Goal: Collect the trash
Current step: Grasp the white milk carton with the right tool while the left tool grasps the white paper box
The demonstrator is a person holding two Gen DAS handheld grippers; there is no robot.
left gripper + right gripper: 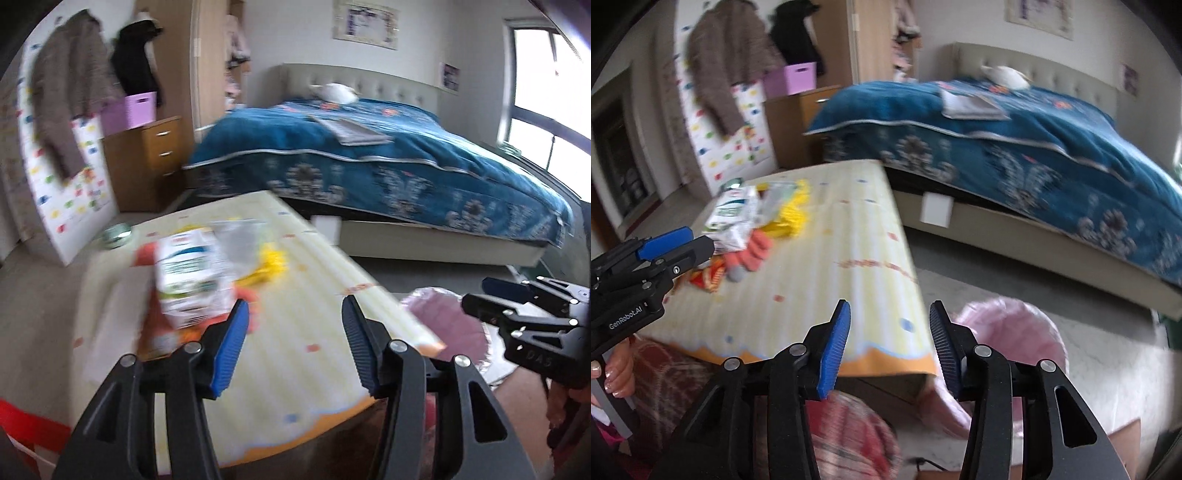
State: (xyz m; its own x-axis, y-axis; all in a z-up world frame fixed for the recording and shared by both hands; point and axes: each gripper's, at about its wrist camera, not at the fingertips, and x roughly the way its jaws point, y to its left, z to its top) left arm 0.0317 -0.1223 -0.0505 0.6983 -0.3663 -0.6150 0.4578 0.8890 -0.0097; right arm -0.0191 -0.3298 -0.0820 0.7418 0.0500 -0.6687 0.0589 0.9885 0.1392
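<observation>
Just above the near edge of the desk (871,229), the right hand-held gripper (888,347) hangs with its jaws spread and nothing between them, the pink-lined bin (1012,332) on the floor just beside the desk's corner; the left hand-held gripper (291,347) is likewise parted and empty, its blue pad close beside the white carton (192,273) but, as far as the blur allows, not pressing it; farther back the trash lies heaped at the desk's far left: carton, clear bag (236,236), yellow scrap (269,266), orange-red wrappers (709,277); the risk is that a hasty closing catches only a carton corner, so it slips and falls to the floor, or that a sweep drags the heap off the far edge; beyond stands the bed (369,162), untouched.
</observation>
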